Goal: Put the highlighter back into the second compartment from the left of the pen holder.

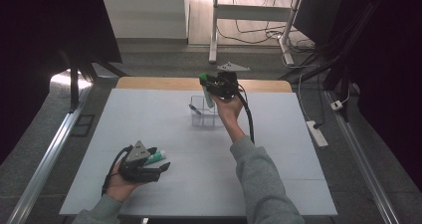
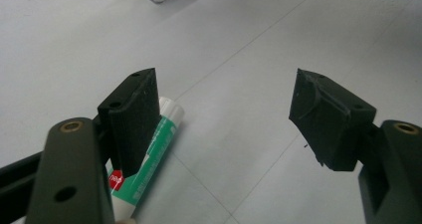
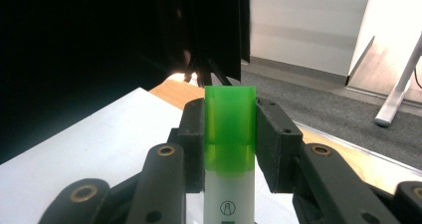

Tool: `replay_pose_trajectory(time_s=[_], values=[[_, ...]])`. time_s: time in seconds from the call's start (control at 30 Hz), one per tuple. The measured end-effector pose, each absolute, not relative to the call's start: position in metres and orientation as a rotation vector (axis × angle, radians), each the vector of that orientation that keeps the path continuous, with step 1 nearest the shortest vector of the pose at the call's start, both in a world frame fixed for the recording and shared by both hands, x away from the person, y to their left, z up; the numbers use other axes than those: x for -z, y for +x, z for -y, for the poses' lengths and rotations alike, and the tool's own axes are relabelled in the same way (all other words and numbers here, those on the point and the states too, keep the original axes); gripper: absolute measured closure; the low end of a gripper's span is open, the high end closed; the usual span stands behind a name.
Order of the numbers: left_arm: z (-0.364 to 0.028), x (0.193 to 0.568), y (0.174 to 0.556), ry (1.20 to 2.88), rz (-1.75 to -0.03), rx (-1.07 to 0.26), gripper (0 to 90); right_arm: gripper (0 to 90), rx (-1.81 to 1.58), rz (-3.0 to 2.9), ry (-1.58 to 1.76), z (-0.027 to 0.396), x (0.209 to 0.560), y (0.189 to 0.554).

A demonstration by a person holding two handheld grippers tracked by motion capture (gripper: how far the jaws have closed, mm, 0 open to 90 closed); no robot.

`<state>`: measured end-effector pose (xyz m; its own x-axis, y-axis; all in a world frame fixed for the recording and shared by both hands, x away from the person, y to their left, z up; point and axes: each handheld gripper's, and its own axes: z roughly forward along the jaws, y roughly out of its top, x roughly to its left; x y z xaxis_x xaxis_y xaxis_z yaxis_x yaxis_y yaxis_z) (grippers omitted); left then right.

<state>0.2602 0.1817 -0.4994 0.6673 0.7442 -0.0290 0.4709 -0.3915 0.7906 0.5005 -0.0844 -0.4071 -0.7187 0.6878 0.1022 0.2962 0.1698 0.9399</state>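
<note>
- Right gripper (image 1: 208, 87) held up over the far middle of the table (image 1: 278, 149), near its far edge; the person's right hand (image 1: 228, 107) grips it from below, grey sleeve (image 1: 259, 176) running back toward the near edge.
- Its jaws pinch a glue stick with a bright green cap (image 3: 230, 134): in the right gripper view both black pads press flat against the cap's two sides, white body below (a small printed mark on it, too small to read).
- In the high view this stick (image 1: 207, 90) hangs tilted, cap uppermost, its lower end over a clear plastic bin (image 1: 204, 115) that stands on the table's far middle. Whether the stick touches the bin's rim I cannot tell.
- Inside the bin, a small dark-tipped item (image 1: 195, 109); too small to identify.
- Left gripper (image 1: 161, 167) low over the near left part of the table, jaws spread wide with bare table between them, pinching nothing.
- A second glue stick, green and white label (image 2: 149, 159), lies on the table just beside the outer face of one left jaw, not between the jaws; a red spot shows on the label.
- The high view places this stick (image 1: 155, 157) just beyond the left gripper, nearer the left edge than the right.
- Table top is pale grey, with faint seams crossing it.
</note>
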Motion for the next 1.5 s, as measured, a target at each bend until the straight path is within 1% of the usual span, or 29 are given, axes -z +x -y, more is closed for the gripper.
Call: replay_pose_trajectory(time_s=[0.2, 0.23, 0.3, 0.5, 0.73, 1.1, 1.5], values=[[-0.181, 0.5, 0.26, 2.063, -0.935, -0.421, 27.4, 66.0, -1.565, -2.106, 0.955, 0.084, 0.413, 0.504], [-0.181, 0.5, 0.26, 2.062, -0.935, -0.421, 27.4, 64.5, -1.56, -2.111, 0.951, 0.084, 0.414, 0.504], [-0.181, 0.5, 0.26, 2.062, -0.936, -0.421, 27.4, 56.8, -1.544, -2.125, 0.951, 0.085, 0.414, 0.504], [-0.181, 0.5, 0.26, 2.065, -0.934, -0.424, 27.4, 50.5, -1.509, -2.147, 0.932, 0.09, 0.413, 0.497], [-0.18, 0.5, 0.26, 2.067, -0.933, -0.424, 27.4, 48.3, -1.464, -2.218, 0.9, 0.097, 0.413, 0.487], [-0.181, 0.5, 0.261, 2.07, -0.934, -0.428, 27.5, 48.0, -1.443, -2.267, 0.876, 0.113, 0.421, 0.466], [-0.184, 0.5, 0.261, 2.07, -0.945, -0.432, 27.5, 47.9, -1.415, -2.309, 0.866, 0.15, 0.43, 0.432]])
